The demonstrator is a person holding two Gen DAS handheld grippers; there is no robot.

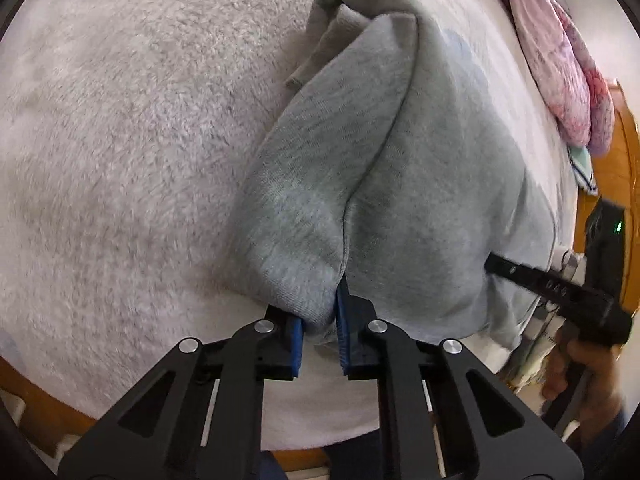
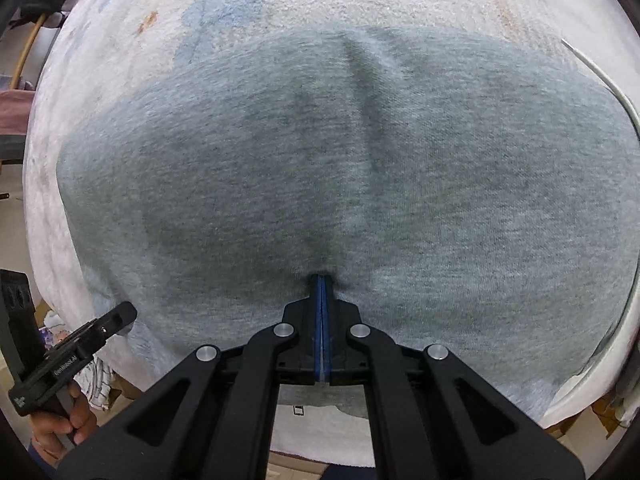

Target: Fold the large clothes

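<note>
A large grey sweatshirt (image 1: 400,168) lies on a white fleecy blanket (image 1: 120,140). My left gripper (image 1: 322,320) is shut on a near edge of the sweatshirt, bunched cloth between its blue pads. The cloth rises in a fold toward the far end. In the right wrist view the sweatshirt (image 2: 360,160) fills most of the frame. My right gripper (image 2: 322,280) is shut on its near edge, pads pressed together on the cloth. The left gripper (image 2: 120,316) shows at the lower left of the right wrist view, and the right gripper (image 1: 496,264) at the right edge of the left wrist view.
A pink floral quilt (image 1: 560,72) is piled at the far right of the blanket. Orange wooden furniture (image 1: 612,168) stands beyond it. A wooden bed edge (image 1: 36,404) runs along the near side. A white cable (image 2: 600,76) lies at the right.
</note>
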